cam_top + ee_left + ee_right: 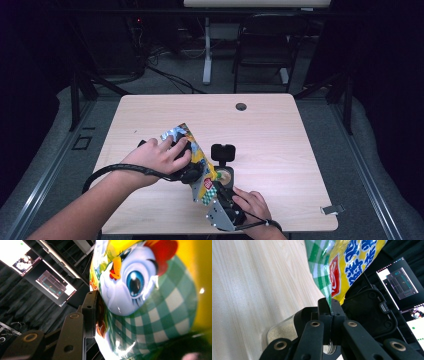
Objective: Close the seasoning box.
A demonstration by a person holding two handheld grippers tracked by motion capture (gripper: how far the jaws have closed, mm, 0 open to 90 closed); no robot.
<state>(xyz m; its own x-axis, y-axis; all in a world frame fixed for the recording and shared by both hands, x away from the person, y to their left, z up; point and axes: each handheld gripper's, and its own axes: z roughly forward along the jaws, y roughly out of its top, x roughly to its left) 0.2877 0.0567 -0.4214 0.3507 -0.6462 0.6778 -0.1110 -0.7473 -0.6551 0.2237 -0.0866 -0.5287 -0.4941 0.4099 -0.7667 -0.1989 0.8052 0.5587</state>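
A yellow and green snack bag (pixel 198 161) with a cartoon chicken hangs tilted over the table's front middle, held at both ends. My left gripper (pixel 192 173) is shut on the bag's puffy middle; in the left gripper view one black pad (pixel 90 312) presses the chicken print (pixel 150 302), and the other jaw is hidden behind the bag. My right gripper (pixel 216 193) pinches the bag's lower green-checked corner (pixel 324 277) between its shut jaws (pixel 329 308). Just behind the bag stands a small glass jar (pixel 226 176) with pale contents (pixel 279 331), its black flip lid (pixel 223 152) standing open.
The pale wooden table (pixel 270 130) has a round cable hole (pixel 241 106) near its far edge and a small metal clip (pixel 332 209) at the front right corner. A black chair (pixel 265 45) and a desk leg (pixel 207 50) stand beyond the table.
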